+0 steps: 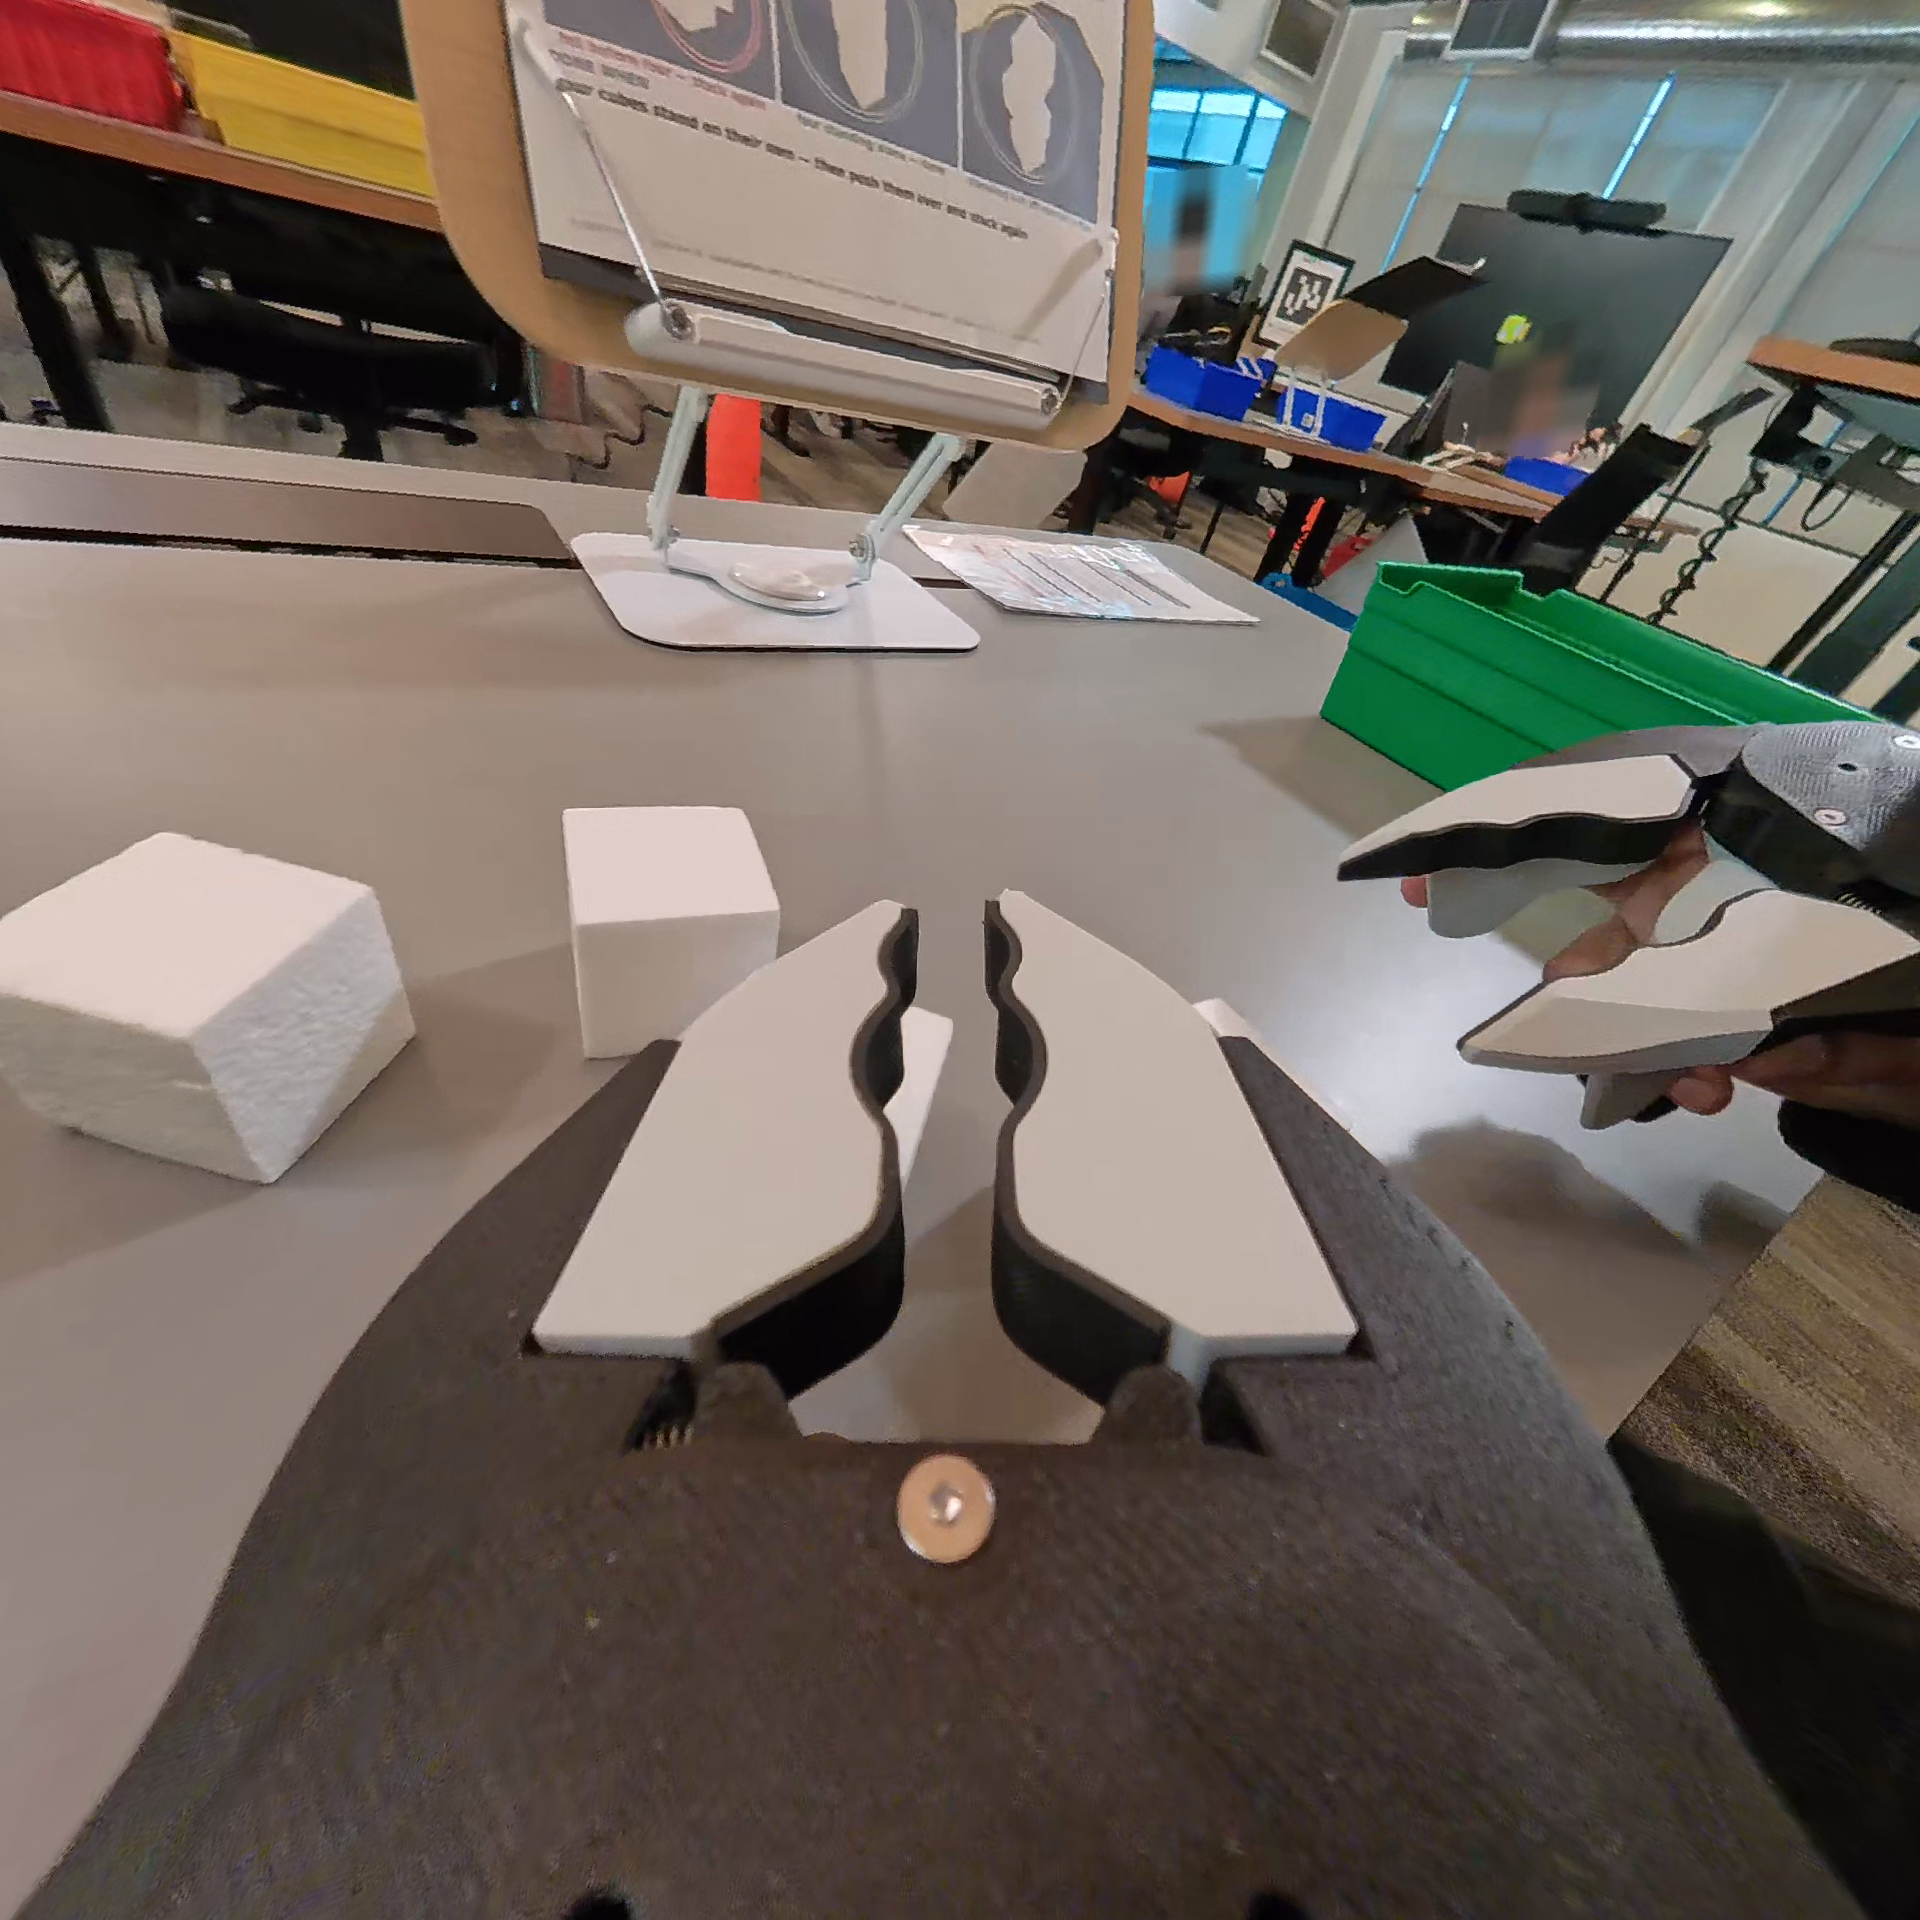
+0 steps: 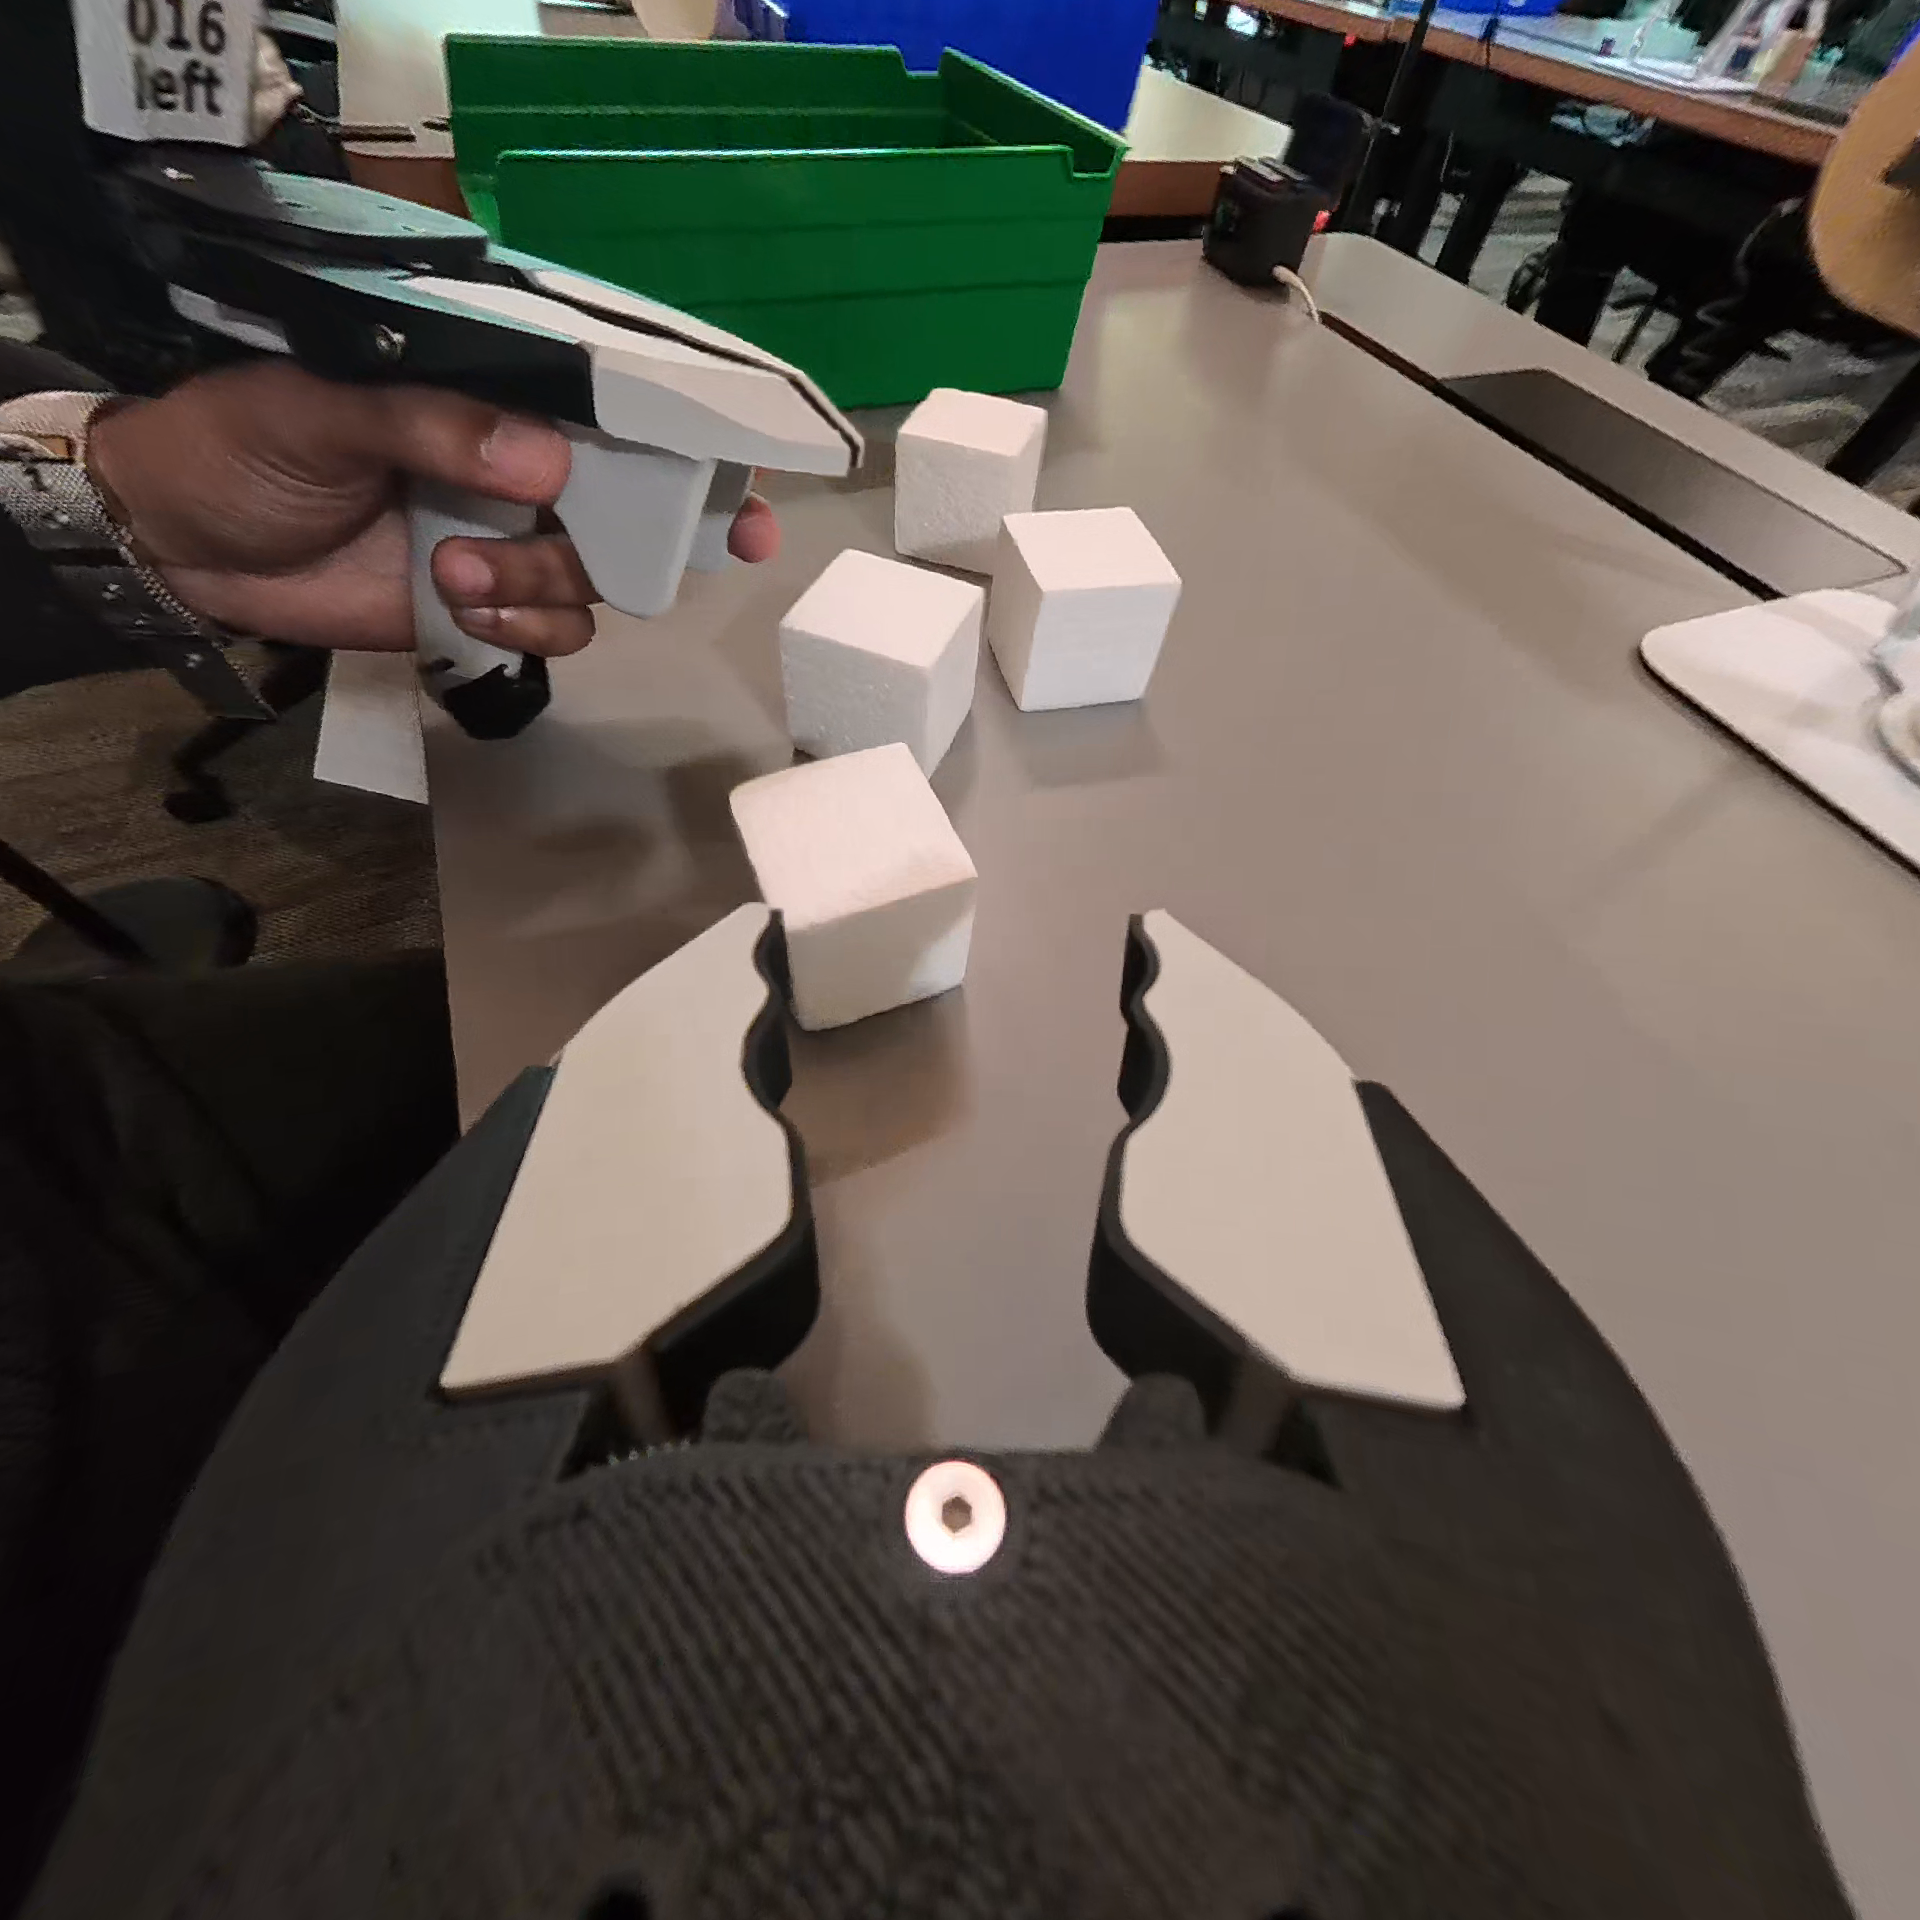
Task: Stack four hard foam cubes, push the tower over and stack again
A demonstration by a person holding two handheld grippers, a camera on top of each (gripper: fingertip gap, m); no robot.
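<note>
— Four white foam cubes sit on the grey desk (image 2: 1403, 831). Where are they relative to the grippers?

— From the right wrist view, the nearest cube (image 2: 857, 883) lies just ahead of the right gripper (image 2: 951, 920), close beside the tip of its left finger; contact cannot be told. The second cube (image 2: 878, 649) stands just behind it, a third cube (image 2: 1081, 603) is to the right of that one, and the farthest cube (image 2: 966, 473) sits nearest the green bin (image 2: 790, 239).

— And the fingers?

— The right gripper's fingers are spread wide apart with only bare desk between them. The left gripper (image 2: 847, 447), held in a person's hand (image 2: 312, 520), hovers above the desk over the cubes, its fingers nearly together with just a thin line between them, holding nothing.

— What does the left wrist view add?

— A narrow gap between the left gripper's own fingers (image 1: 790, 1091); one cube shows through the gap below them, two more lie to the left. A document stand (image 1: 779, 592) with a printed sheet is at the desk's far side
</note>
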